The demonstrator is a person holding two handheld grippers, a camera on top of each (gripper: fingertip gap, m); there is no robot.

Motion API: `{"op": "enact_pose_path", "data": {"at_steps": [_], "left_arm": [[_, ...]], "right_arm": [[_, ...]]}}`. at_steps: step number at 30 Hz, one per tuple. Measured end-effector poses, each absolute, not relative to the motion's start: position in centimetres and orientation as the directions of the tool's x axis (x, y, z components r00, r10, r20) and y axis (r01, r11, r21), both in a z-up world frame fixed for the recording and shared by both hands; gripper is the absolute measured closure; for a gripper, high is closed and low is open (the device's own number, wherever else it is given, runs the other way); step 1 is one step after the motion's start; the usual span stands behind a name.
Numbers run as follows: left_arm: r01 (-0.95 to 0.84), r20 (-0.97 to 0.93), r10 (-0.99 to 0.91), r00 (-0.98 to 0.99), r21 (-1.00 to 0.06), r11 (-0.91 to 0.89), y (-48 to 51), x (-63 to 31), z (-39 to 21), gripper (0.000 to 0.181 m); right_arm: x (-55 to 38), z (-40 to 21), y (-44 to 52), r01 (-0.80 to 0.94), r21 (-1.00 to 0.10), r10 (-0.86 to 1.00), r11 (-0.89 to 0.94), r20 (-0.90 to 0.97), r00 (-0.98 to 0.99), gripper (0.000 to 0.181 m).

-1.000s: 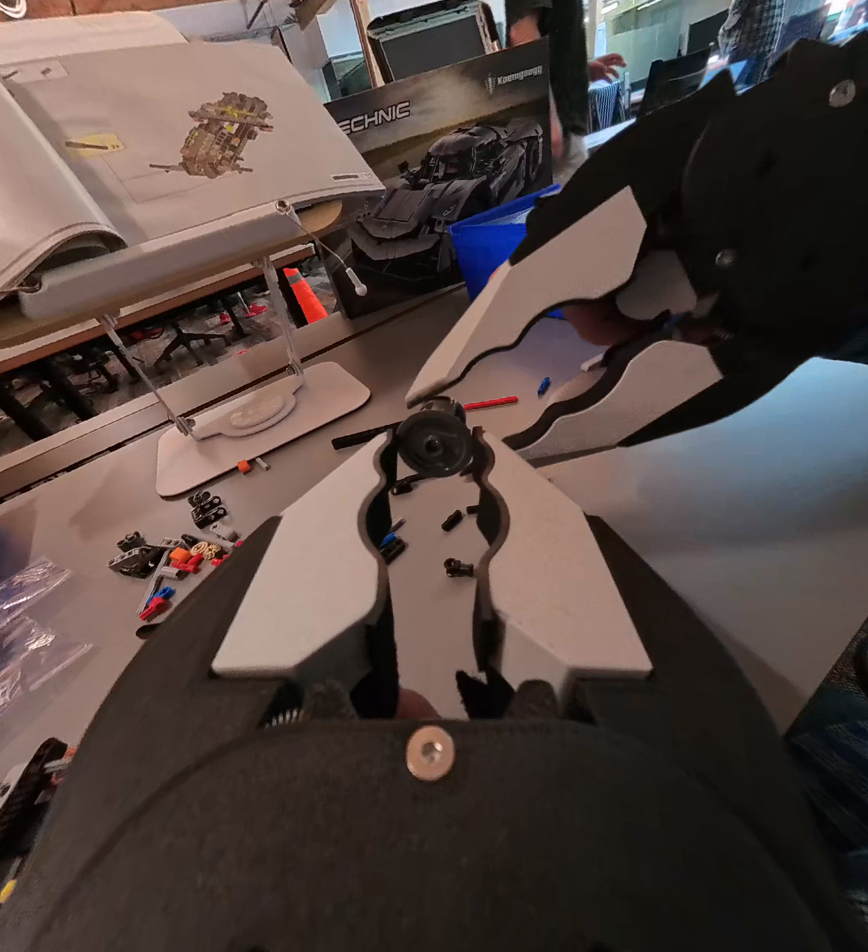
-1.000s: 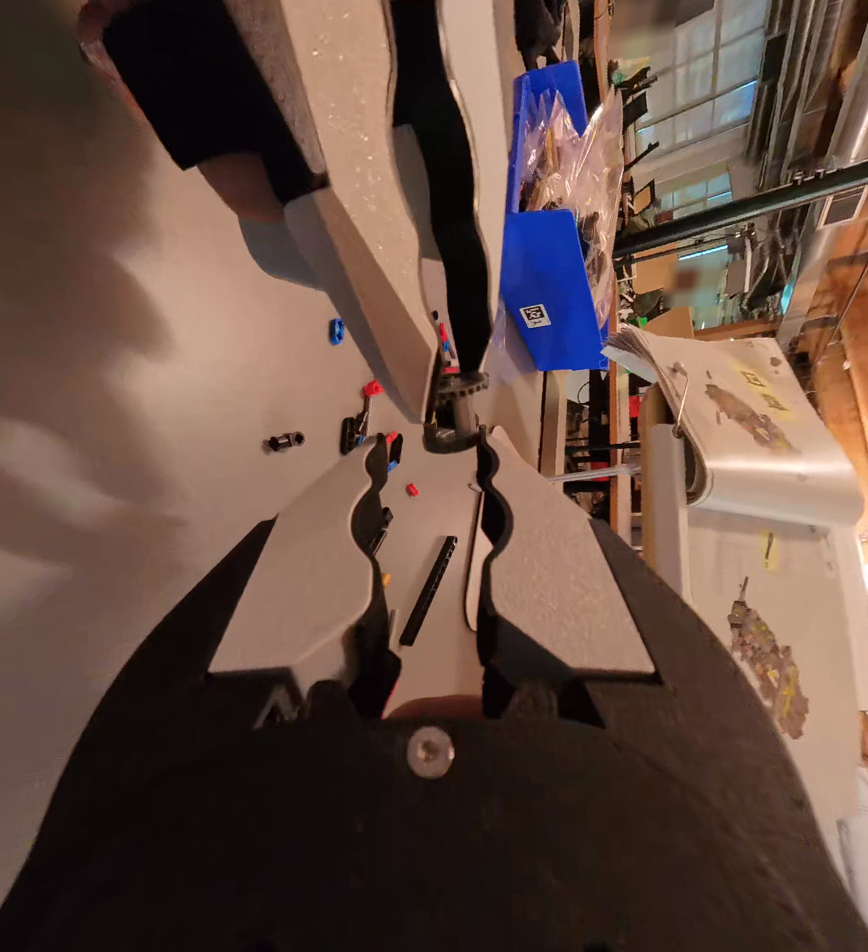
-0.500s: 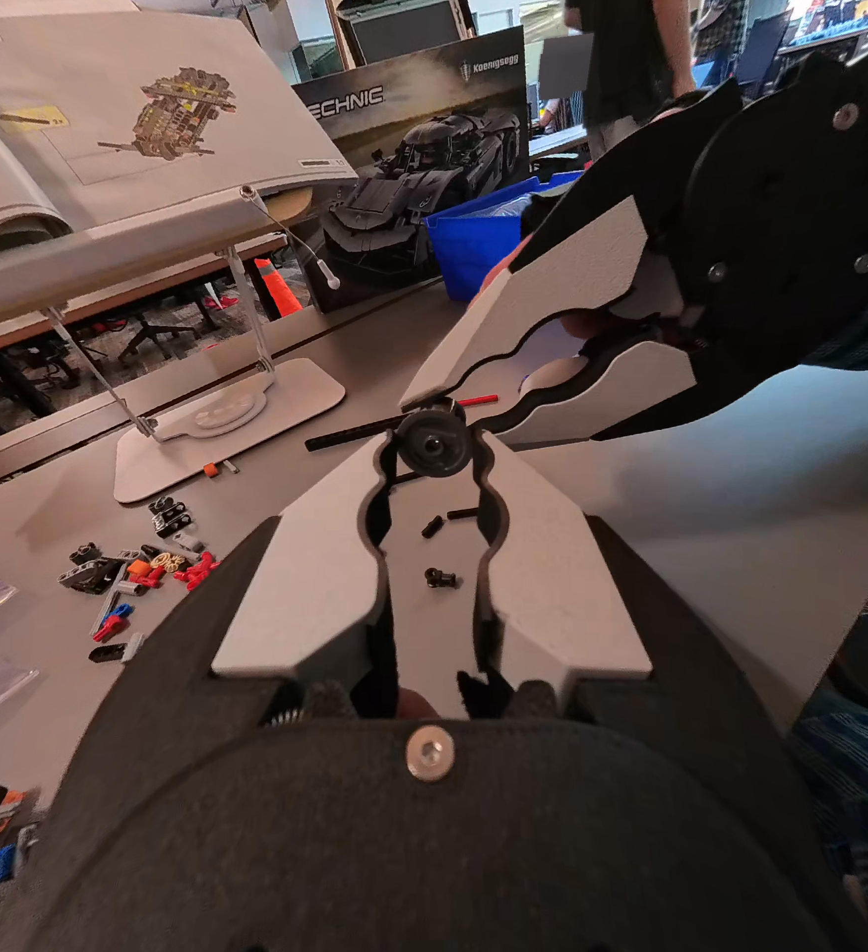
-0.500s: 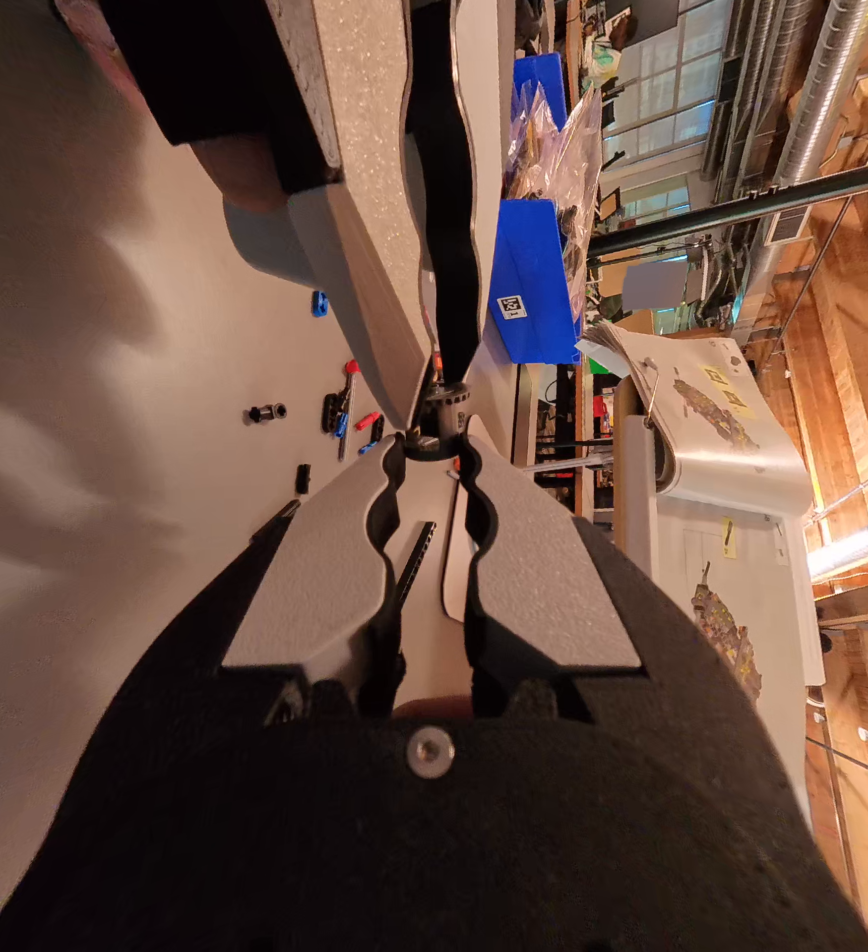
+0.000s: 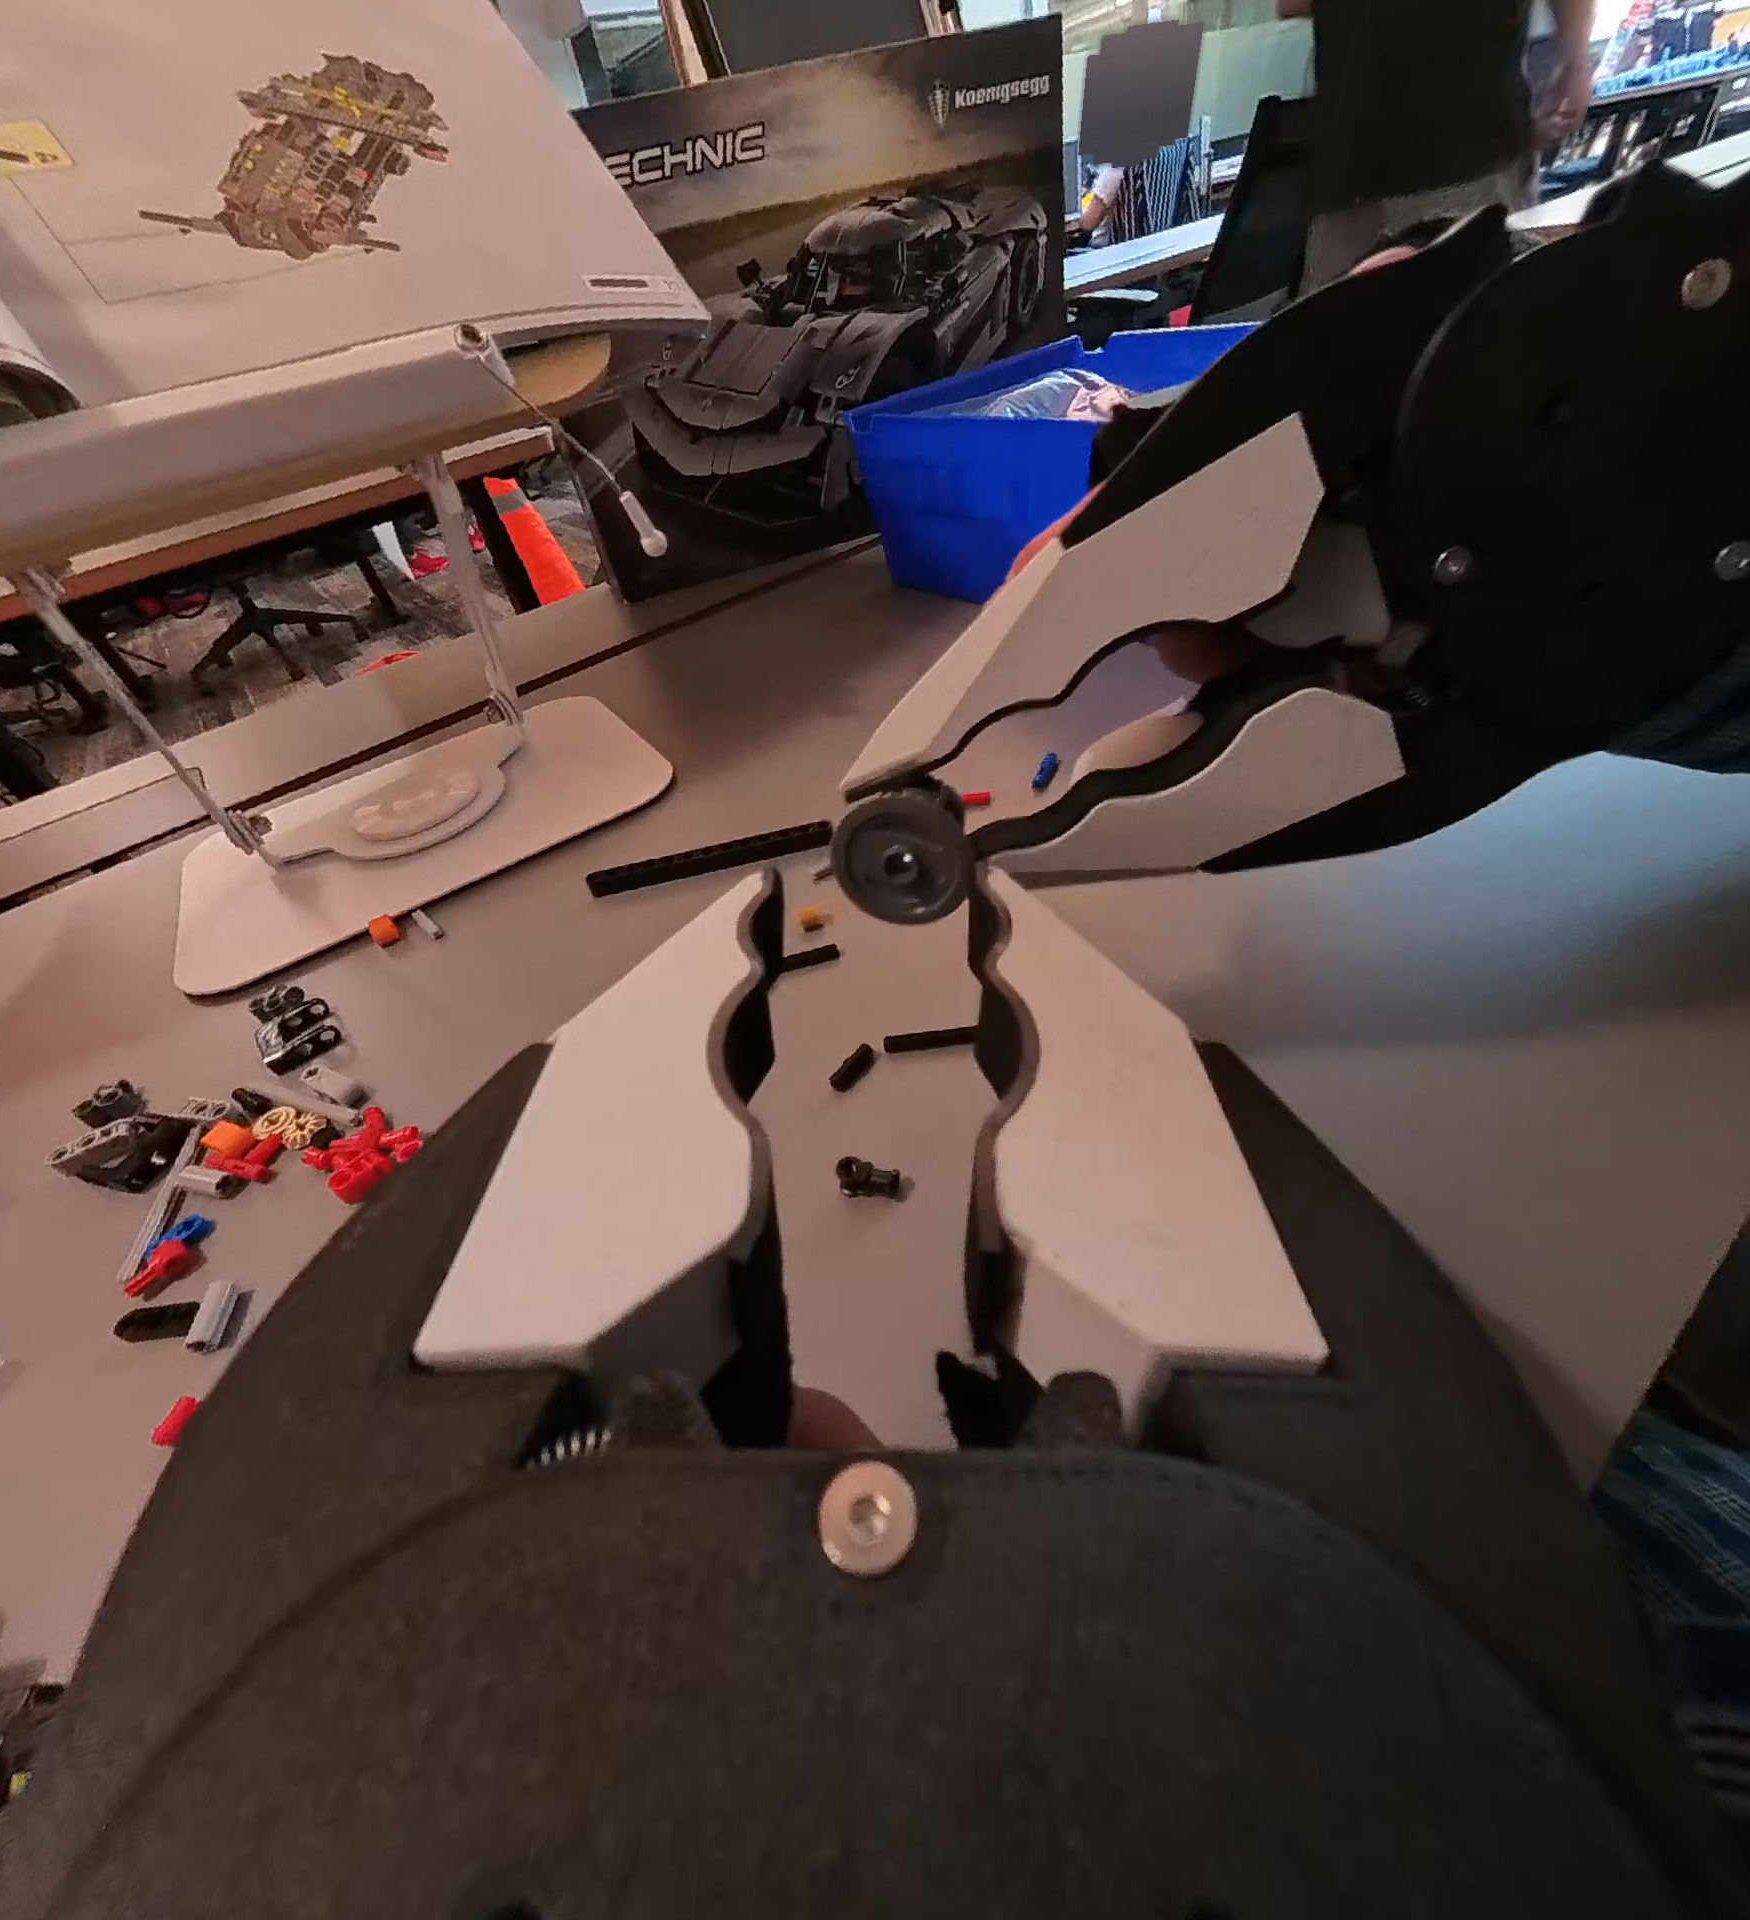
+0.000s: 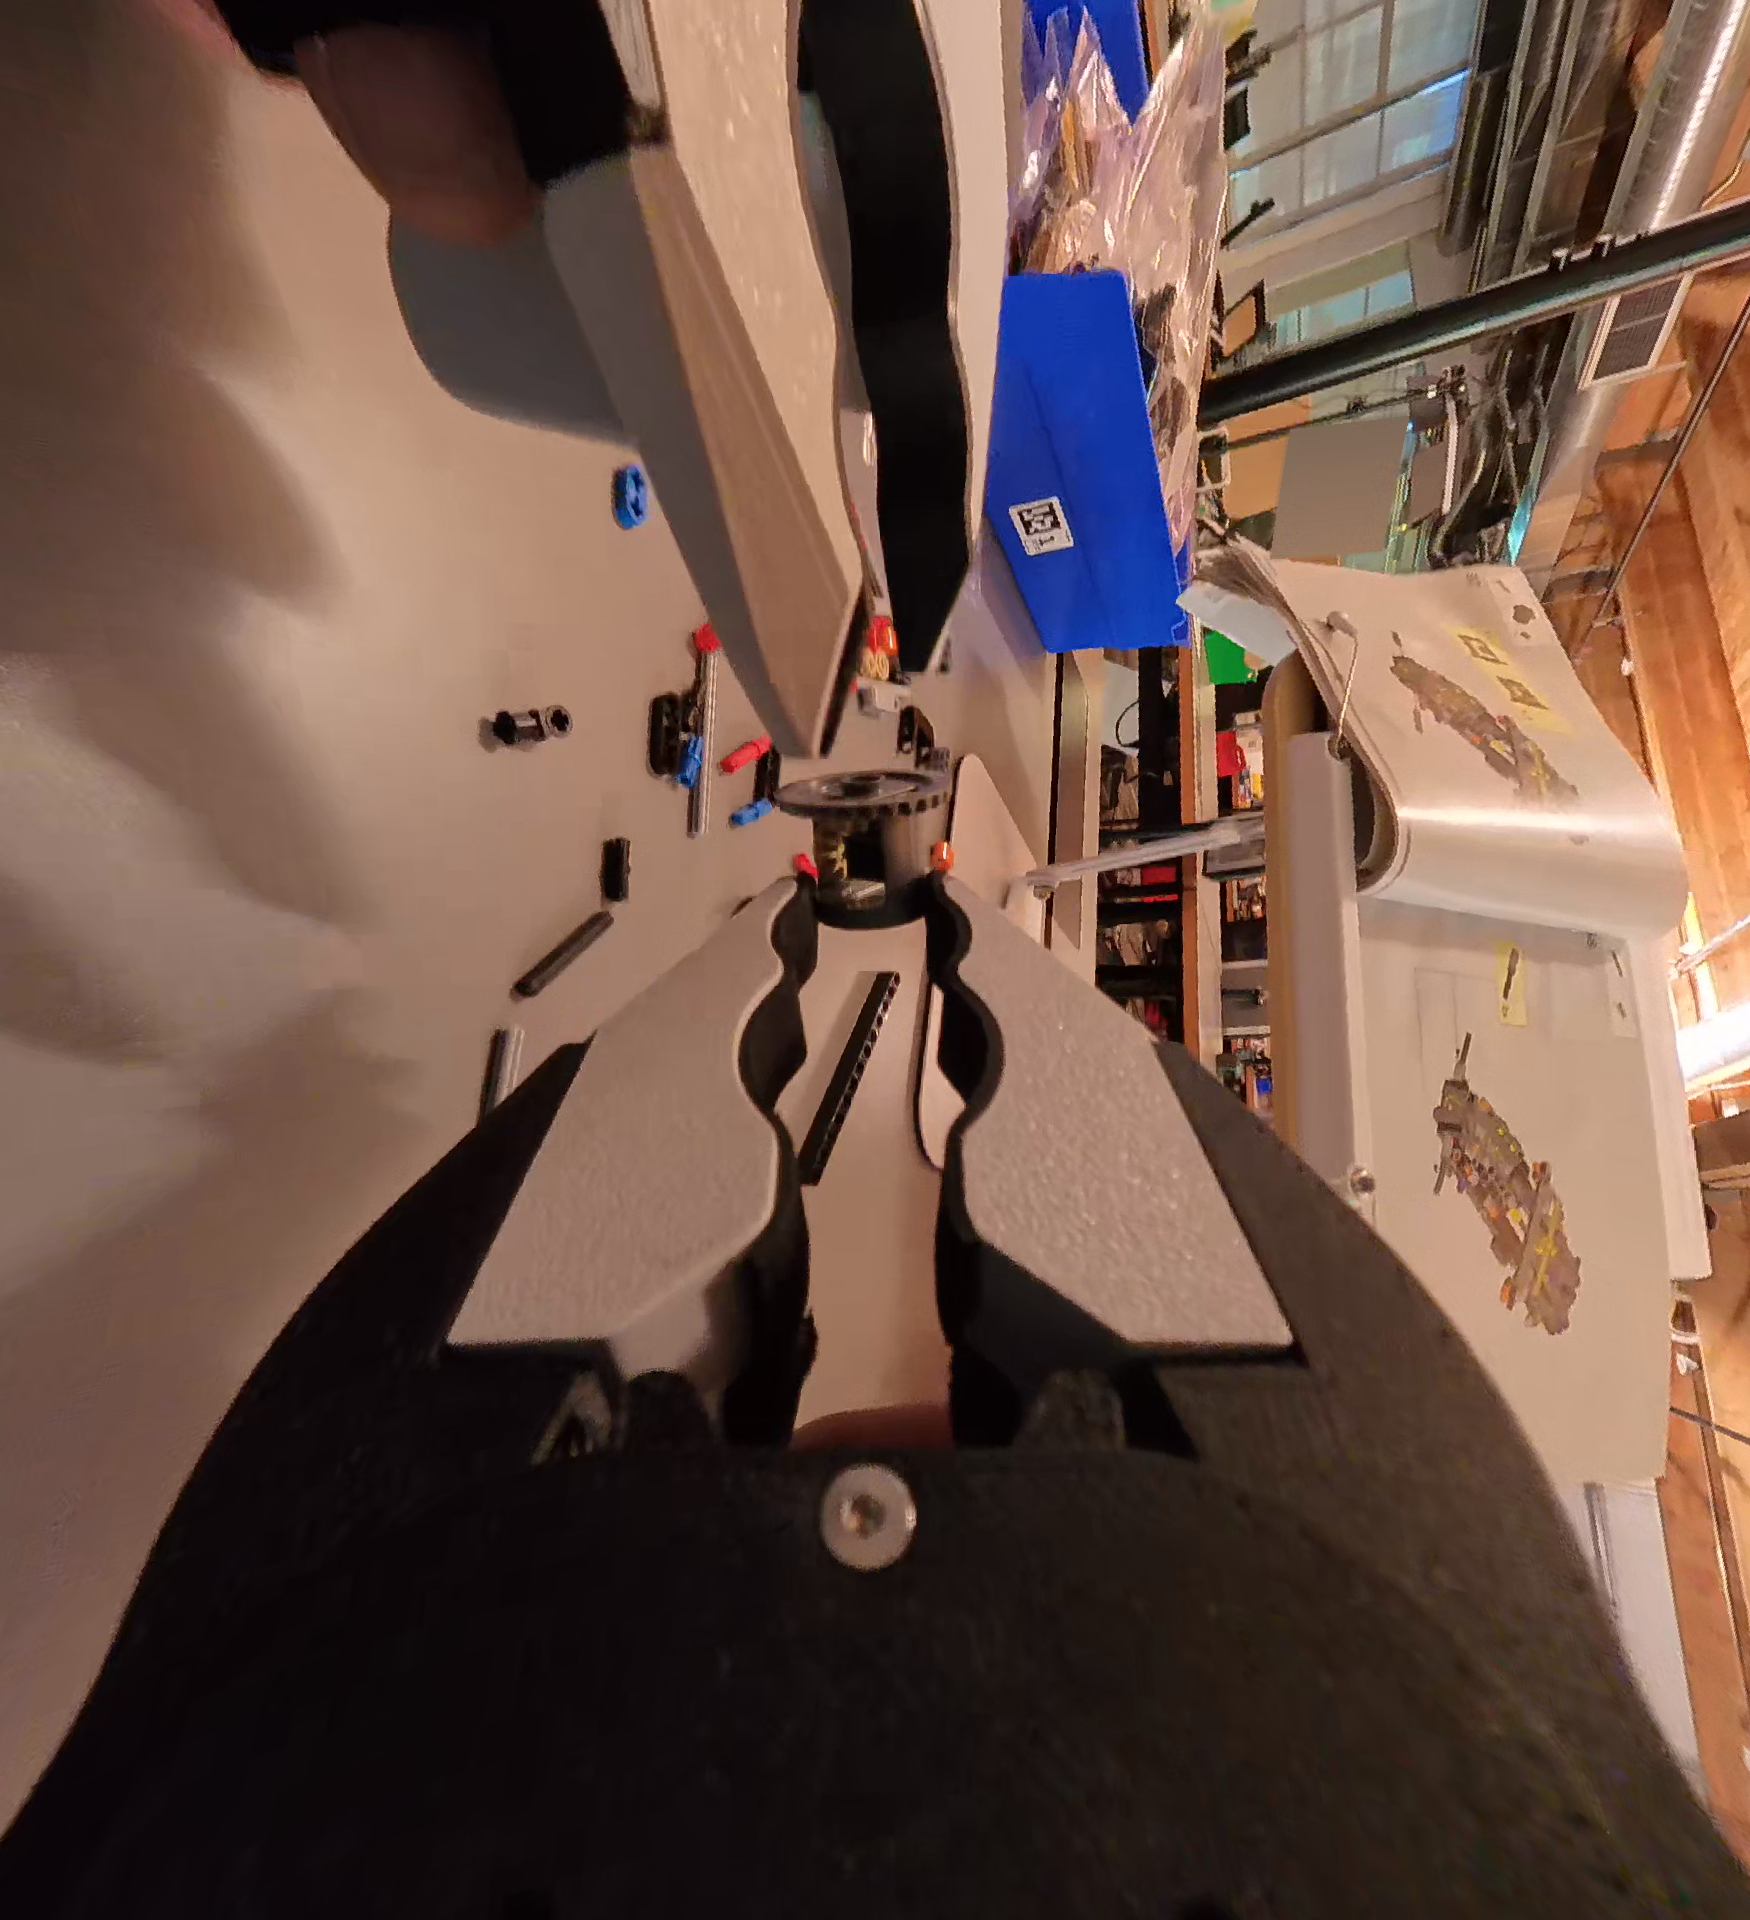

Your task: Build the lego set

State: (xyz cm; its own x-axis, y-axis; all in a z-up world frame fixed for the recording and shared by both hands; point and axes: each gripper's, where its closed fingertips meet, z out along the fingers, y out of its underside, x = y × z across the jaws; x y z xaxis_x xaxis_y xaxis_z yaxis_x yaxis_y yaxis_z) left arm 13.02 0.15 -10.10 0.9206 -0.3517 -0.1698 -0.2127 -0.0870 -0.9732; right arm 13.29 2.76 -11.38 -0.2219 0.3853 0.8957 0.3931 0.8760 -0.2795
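A dark grey round gear piece (image 5: 900, 868) is held above the grey table (image 5: 1370, 1039). My right gripper (image 6: 868, 891) is shut on its black base (image 6: 866, 904), with the toothed ring (image 6: 855, 795) pointing away from the camera. In the left wrist view the right gripper (image 5: 928, 816) reaches in from the right and pinches the piece. My left gripper (image 5: 871, 883) is open. Its right fingertip (image 5: 990, 904) is beside the piece and its left fingertip stands clear. In the right wrist view the left gripper (image 6: 866, 696) hangs just beyond the gear, apart from it.
An open instruction booklet (image 5: 279, 208) sits on a white stand (image 5: 414, 831) at the back left. The set's box (image 5: 850, 260) and a blue bin (image 5: 964, 488) stand behind. A long black beam (image 5: 705, 857), black pins (image 5: 866, 1174) and a pile of loose parts (image 5: 247, 1143) lie on the table. Left and right tips are no more than a few centimetres apart. About 15 centimetres separates my right fingertips from the long black beam (image 5: 705, 857).
My left gripper has opened and let go of the gear piece. The right gripper now holds it alone. The left gripper has drawn back a little from it.
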Motion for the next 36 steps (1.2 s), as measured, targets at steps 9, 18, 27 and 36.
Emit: {"op": "enact_pose_path", "data": {"at_steps": [9,18,27,36], "left_arm": [[-0.273,-0.142,-0.423,0.895,-0.925,-0.266,1.0,13.6,-13.1,0.149],[-0.557,-0.266,-0.649,0.713,-0.777,-0.293,3.1,16.5,-16.1,0.160],[-0.700,-0.238,-0.778,0.582,-0.633,-0.330,3.3,17.9,-19.4,0.167],[-0.680,-0.219,-0.767,0.603,-0.643,-0.351,3.4,18.1,-19.5,0.179]], "right_arm": [[16.3,-12.5,6.9,0.498,-0.269,0.408,0.824,0.892,-0.194,0.163],[18.2,-13.3,8.2,0.522,-0.284,0.432,0.804,0.883,-0.184,0.162],[18.7,-13.4,8.5,0.515,-0.308,0.451,0.800,0.875,-0.176,0.163],[18.7,-13.6,8.5,0.513,-0.311,0.453,0.800,0.874,-0.175,0.162]]}}
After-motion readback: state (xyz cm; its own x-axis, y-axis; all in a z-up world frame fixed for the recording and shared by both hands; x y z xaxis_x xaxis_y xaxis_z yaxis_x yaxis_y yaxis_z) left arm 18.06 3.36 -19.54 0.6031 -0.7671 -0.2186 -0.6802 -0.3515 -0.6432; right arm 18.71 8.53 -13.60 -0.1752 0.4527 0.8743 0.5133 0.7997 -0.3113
